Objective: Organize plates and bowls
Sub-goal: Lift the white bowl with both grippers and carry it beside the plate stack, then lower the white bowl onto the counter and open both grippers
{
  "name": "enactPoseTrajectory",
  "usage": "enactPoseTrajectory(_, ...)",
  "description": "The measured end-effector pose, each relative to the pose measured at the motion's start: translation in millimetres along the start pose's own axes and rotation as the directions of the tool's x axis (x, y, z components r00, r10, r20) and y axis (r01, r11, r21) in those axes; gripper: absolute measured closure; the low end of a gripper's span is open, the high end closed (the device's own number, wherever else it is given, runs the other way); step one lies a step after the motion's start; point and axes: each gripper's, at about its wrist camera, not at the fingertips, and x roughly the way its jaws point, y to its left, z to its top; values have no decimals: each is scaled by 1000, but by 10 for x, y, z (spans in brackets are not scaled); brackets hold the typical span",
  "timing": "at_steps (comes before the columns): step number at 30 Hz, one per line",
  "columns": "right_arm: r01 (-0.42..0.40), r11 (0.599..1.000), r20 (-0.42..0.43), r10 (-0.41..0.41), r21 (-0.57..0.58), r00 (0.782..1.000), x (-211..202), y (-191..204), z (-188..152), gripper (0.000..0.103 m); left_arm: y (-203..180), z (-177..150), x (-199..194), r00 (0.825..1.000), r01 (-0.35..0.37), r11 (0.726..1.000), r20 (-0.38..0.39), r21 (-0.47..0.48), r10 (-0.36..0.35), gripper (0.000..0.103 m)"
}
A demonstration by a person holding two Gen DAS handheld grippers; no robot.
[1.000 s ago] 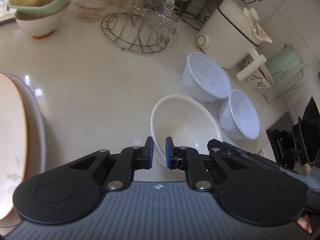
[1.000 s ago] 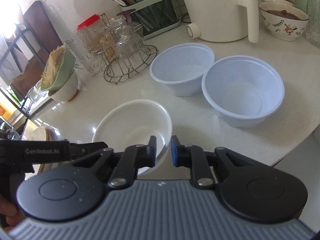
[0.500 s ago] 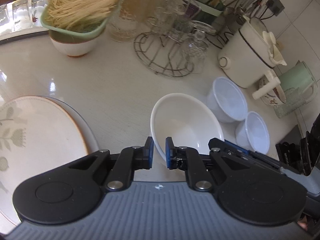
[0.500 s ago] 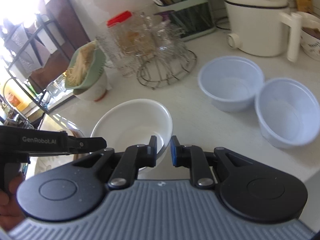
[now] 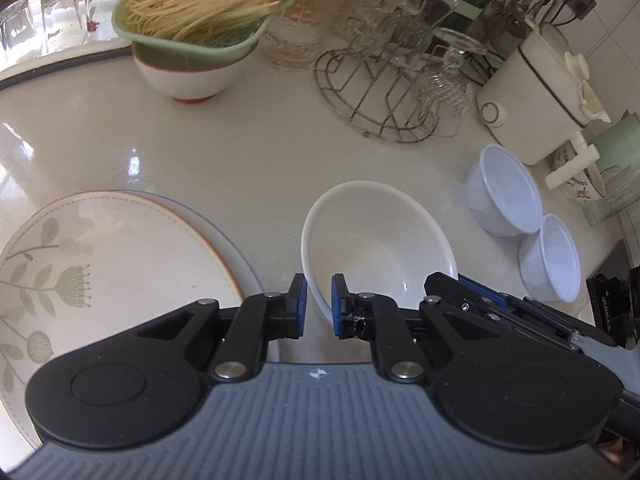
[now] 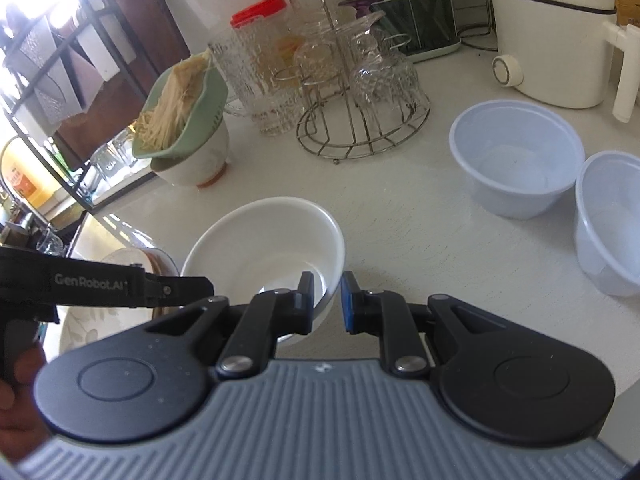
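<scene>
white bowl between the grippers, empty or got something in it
Empty: the white bowl shows only its bare glossy inside in both wrist views.

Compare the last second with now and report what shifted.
Both grippers, left gripper and right gripper, carried the white bowl leftward, away from the two plastic bowls toward the floral plate. Both grips on its rim stayed closed; everything else stayed put.

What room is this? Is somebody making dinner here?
Most likely a home kitchen counter. There is a wire rack of upturned glasses, a green strainer of noodles sitting on a bowl, and a caddy of chopsticks and utensils. Whether dinner is underway, the pictures do not show.
</scene>
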Motion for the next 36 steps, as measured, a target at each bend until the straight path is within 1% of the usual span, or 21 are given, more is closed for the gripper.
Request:
enactPoseTrajectory(4, 6, 1000, -9, -6, -6, 1000, 47, 36, -15, 86, 41, -6, 48, 1000, -3, 1000, -14, -5, 3, 88)
enactPoseTrajectory(7, 5, 1000, -12, -5, 11, 1000, 65, 18, -30, 86, 45, -17, 74, 1000, -4, 1000, -13, -8, 4, 87)
enactPoseTrajectory(8, 10, 1000, -13, -9, 15, 1000, 69, 13, -34, 85, 44, -19, 77, 1000, -8, 1000, -14, -10, 7, 87)
enactPoseTrajectory(10, 19, 999, -10, -18, 36, 1000, 74, -6, -37, 84, 52, -7, 68, 1000, -17, 1000, -23, -24, 16, 84)
enactPoseTrajectory(14, 39, 998, -6, -38, 41, 999, 26, 0, 19, 83, 52, 39, -65, 1000, -15, 999, 2, -42, 15, 69)
enactPoseTrajectory(15, 41, 999, -5, -41, 36, 999, -3, 0, 38, 77, 47, 50, -103, 1000, -17, 999, 10, -43, 17, 68)
enactPoseTrajectory(17, 42, 999, -4, -42, 21, 999, -73, -1, 66, 68, 28, 73, -184, 1000, -19, 999, 23, -49, 20, 67)
enactPoseTrajectory(19, 49, 999, 2, -49, 3, 999, -164, 4, 86, 64, -4, 79, -273, 999, -19, 998, 34, -54, 21, 67)
enactPoseTrajectory(23, 36, 999, 24, -37, 11, 999, -374, -32, 155, 64, -104, 72, -438, 998, -20, 998, 52, -55, 23, 67)
enactPoseTrajectory(28, 33, 999, 62, -34, 15, 998, -657, -68, 217, 64, -319, 60, -674, 996, -21, 1000, 85, 3, 20, 67)
enactPoseTrajectory(33, 36, 999, 101, -38, 14, 994, -908, -117, 235, 64, -489, 15, -854, 993, -1, 999, 117, 46, -4, 67)
enactPoseTrajectory(36, 48, 999, 119, -51, 21, 992, -1015, -128, 246, 64, -535, 2, -900, 993, 15, 998, 113, 60, -22, 67)
